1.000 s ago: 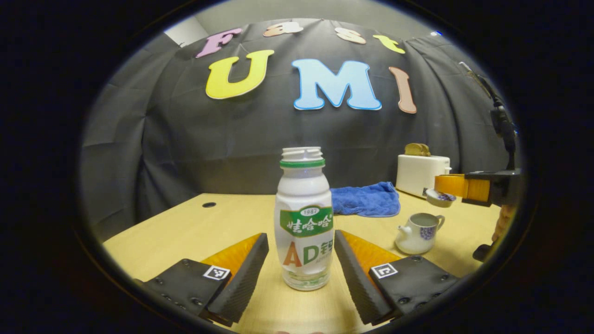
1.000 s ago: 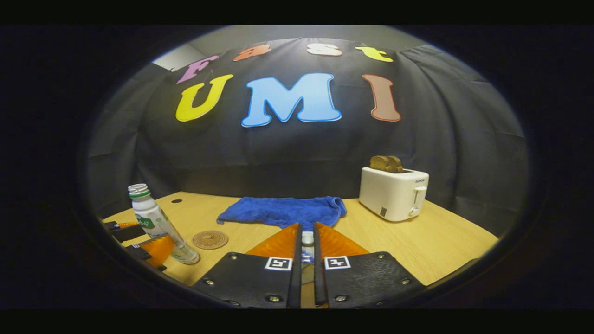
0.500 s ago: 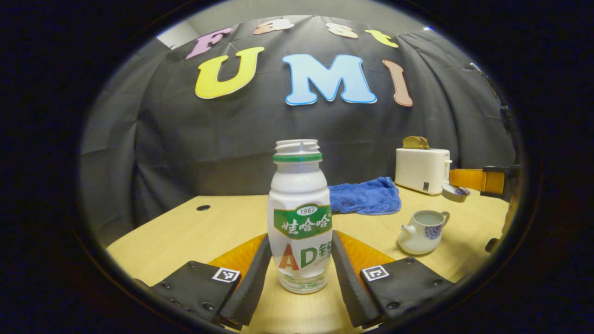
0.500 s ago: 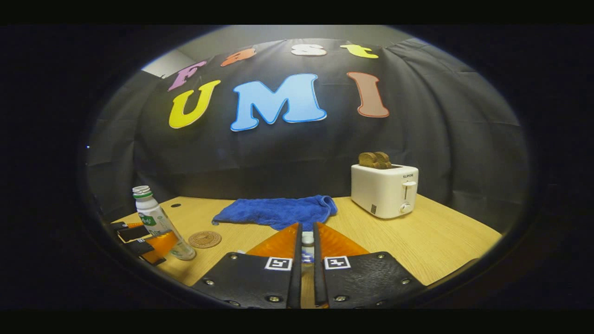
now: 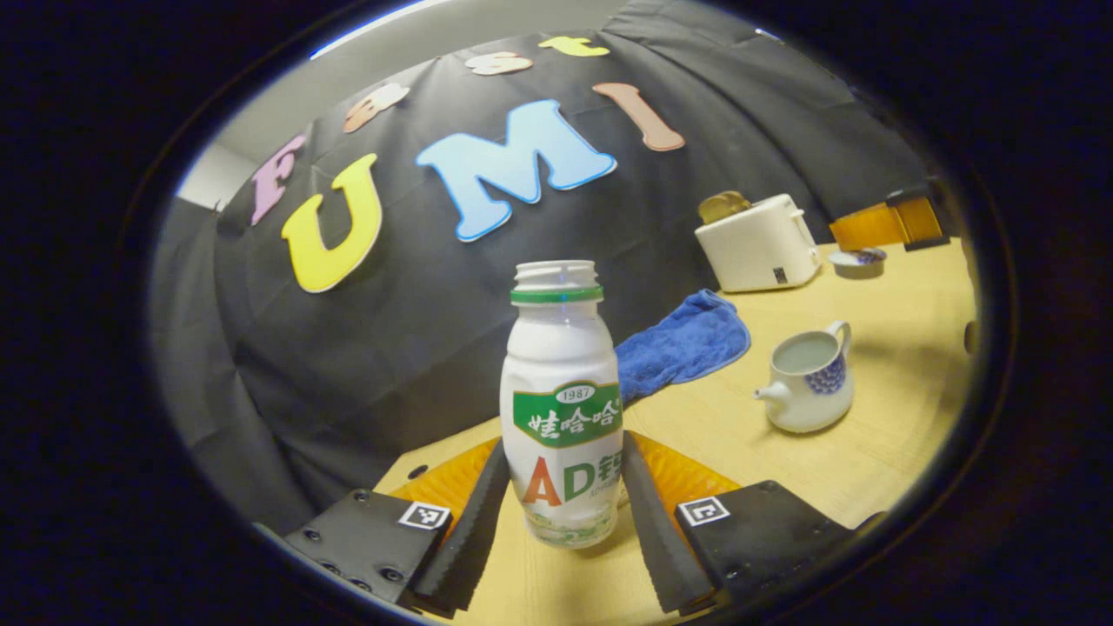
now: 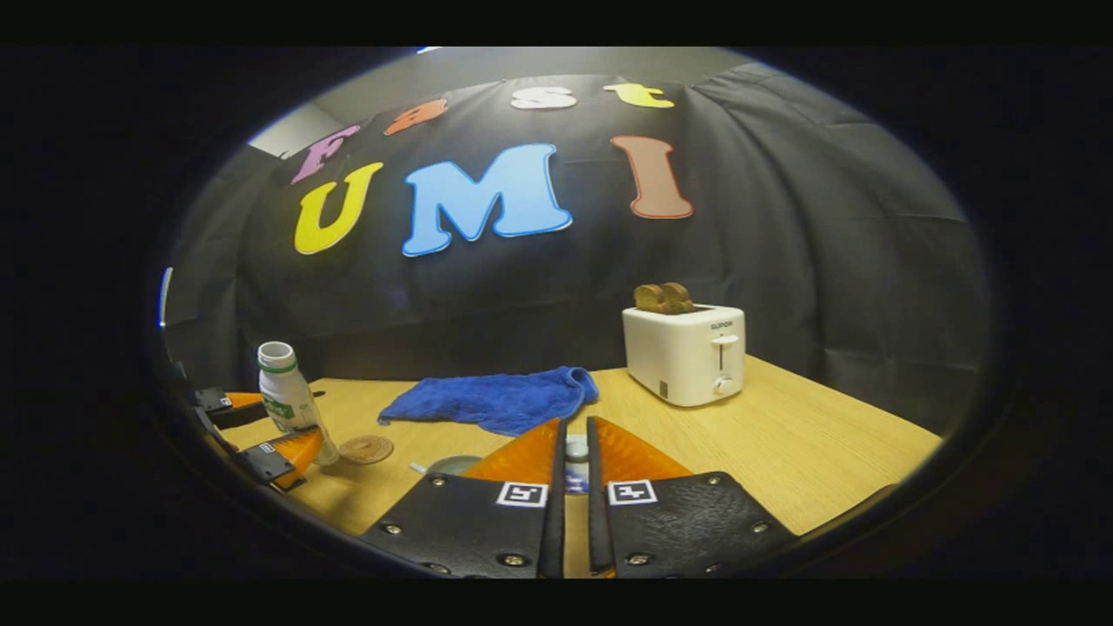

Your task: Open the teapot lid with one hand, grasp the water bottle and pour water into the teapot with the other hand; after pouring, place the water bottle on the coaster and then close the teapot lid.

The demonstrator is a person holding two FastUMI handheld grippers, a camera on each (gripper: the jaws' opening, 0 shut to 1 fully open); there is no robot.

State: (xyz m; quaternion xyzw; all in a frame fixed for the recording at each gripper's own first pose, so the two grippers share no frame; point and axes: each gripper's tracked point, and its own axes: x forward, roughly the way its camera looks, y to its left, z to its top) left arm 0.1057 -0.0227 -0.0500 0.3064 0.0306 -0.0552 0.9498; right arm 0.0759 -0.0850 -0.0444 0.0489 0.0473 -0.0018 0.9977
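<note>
Left gripper view: the left gripper (image 5: 563,513) pinches the bottle (image 5: 563,409) low on its body, one finger pressed on each side. The bottle is uncapped and stands in line with the fingers; its base appears clear of the wooden table (image 5: 878,435), though this cannot be told for sure. To the right on the table stands the teapot (image 5: 809,378), lid off, its mouth open and its spout pointing left. Farther off lie a blue towel (image 5: 683,348) and a white toaster (image 5: 756,243) with bread in its slots. At the far right, the right gripper (image 5: 887,226) shows with the lid (image 5: 856,261) just below its fingers.

Right gripper view: the right gripper (image 6: 575,465) is pressed together on the knob of the lid (image 6: 576,452), which is held between the fingertips. Just left of the fingers, low in the view, part of the teapot's rim (image 6: 452,465) shows. At the far left, the left gripper (image 6: 261,430) holds the bottle (image 6: 291,404), and a round coaster (image 6: 365,449) lies on the table (image 6: 783,452) just to the right of it. The towel (image 6: 491,400) lies behind, and the toaster (image 6: 687,352) stands to the right.
</note>
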